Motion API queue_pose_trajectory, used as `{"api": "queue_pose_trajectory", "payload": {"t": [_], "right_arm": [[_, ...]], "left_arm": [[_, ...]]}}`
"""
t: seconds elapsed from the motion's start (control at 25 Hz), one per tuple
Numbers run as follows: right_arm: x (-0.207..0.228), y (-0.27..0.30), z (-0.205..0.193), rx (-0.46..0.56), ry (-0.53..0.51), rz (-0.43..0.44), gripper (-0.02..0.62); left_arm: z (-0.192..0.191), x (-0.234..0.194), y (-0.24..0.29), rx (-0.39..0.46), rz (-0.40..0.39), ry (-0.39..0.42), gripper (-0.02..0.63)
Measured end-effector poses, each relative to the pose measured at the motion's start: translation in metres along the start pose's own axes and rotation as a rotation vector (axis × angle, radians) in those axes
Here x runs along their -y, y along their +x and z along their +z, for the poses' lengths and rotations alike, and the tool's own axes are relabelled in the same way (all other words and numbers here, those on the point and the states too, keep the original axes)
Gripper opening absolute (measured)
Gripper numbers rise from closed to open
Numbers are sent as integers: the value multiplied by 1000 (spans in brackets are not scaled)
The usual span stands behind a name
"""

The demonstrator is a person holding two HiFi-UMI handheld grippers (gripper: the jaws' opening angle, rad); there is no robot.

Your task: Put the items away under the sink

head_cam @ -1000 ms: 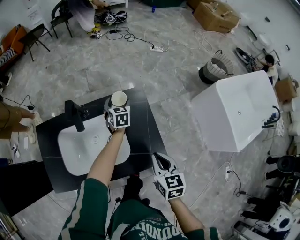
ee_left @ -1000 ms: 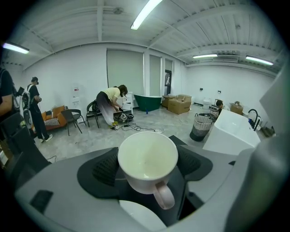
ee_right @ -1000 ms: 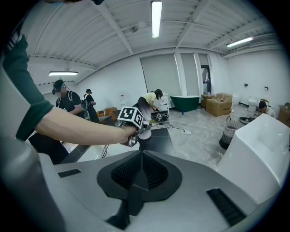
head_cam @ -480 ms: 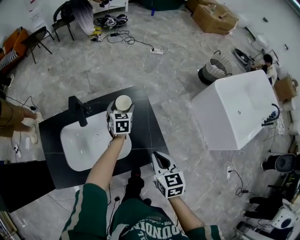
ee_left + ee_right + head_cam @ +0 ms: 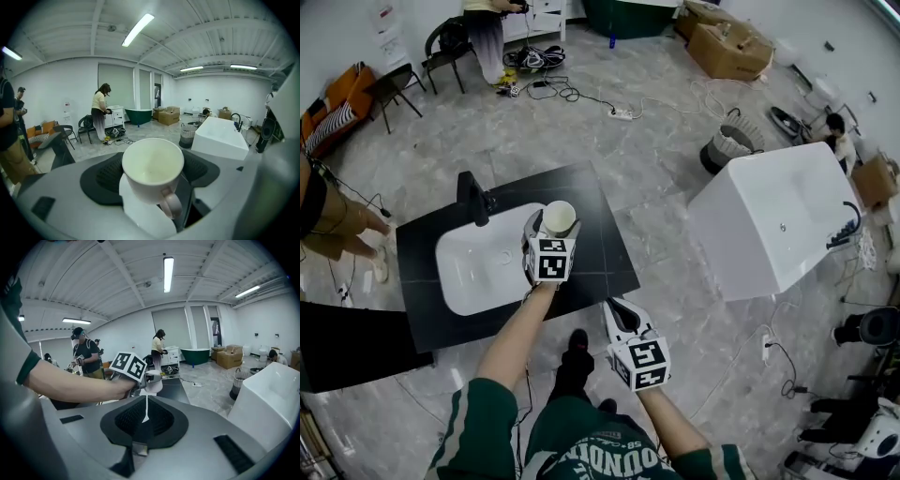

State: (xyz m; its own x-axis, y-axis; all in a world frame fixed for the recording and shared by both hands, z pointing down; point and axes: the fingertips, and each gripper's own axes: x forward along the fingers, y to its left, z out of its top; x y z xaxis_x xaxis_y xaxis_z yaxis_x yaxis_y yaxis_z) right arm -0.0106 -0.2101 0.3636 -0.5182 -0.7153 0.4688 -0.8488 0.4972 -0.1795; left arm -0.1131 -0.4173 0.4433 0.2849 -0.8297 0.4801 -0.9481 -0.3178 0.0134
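Left hand-held gripper [image 5: 553, 225]: pads pressed against both sides of the mug, gripping it.
Mug [image 5: 152, 165]: white, upright and empty, with its handle turned toward the gripper's camera. It is held in the air over the right part of the desk, just beside the basin.
Right hand-held gripper [image 5: 621, 317]: jaws closed together with nothing in them, over the floor near the desk's front right corner.
Desk [image 5: 602, 255]: black top holding a white basin [image 5: 473, 274] and a black faucet [image 5: 475, 199].
Bathtub [image 5: 769, 225]: white, well apart on the right.

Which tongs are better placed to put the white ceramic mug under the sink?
Left: the left tongs grip the white ceramic mug over the black counter. The right tongs are shut and empty.
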Motion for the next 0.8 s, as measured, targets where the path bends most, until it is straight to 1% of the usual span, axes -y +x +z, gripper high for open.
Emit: {"api": "queue_pose_trajectory", "payload": {"t": [0.08, 0.16, 0.28, 0.44, 0.56, 0.64, 0.8], "right_arm": [[-7, -23, -9, 23, 16, 0, 43], [-16, -48, -18, 46, 22, 8, 43], [-28, -90, -30, 69, 9, 27, 43], [-51, -147, -49, 93, -14, 47, 43], [-66, -191, -67, 108, -18, 60, 43], [-75, -216, -81, 111, -15, 69, 43], [-87, -246, -112, 82, -16, 72, 43]], "left_arm": [[-7, 17, -29, 7, -5, 24, 405], [-17, 36, -59, 12, -12, 31, 405], [-30, 68, -104, 18, -23, 32, 405], [-42, 111, -171, 22, -44, 74, 405], [-70, 143, -207, 10, -58, 88, 405], [-81, 159, -229, 21, -55, 93, 405], [-116, 185, -260, 2, -62, 94, 405]]}}
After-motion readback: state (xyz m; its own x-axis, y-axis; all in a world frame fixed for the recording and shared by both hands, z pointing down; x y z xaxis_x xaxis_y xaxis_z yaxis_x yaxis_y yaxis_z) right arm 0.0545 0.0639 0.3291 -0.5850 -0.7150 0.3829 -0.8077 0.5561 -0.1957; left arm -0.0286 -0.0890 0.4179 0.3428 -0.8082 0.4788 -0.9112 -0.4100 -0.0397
